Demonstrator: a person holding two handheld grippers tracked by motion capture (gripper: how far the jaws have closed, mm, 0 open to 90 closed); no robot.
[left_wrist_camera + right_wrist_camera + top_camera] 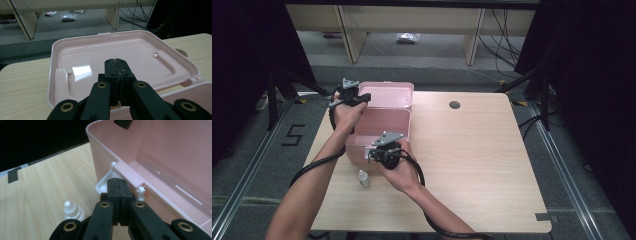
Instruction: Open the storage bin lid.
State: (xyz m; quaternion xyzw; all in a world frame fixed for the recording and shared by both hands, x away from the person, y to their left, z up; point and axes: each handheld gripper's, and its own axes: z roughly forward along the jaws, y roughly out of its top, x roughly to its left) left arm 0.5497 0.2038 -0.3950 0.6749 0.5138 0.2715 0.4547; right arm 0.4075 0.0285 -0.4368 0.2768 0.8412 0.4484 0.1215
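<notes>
A pink box stands open at the table's left, its lid laid back flat behind it. My left gripper hovers at the lid's left edge; in the left gripper view its jaws are shut together over the lid's inner face, with nothing between them. My right gripper sits at the box's front wall. In the right gripper view its shut jaws rest against the white latch under the box's rim. A small white dropper bottle stands in front of the box.
The wooden table has a round cable hole at the back. Black curtains flank both sides. Wooden shelf legs and cables lie on the floor beyond the table.
</notes>
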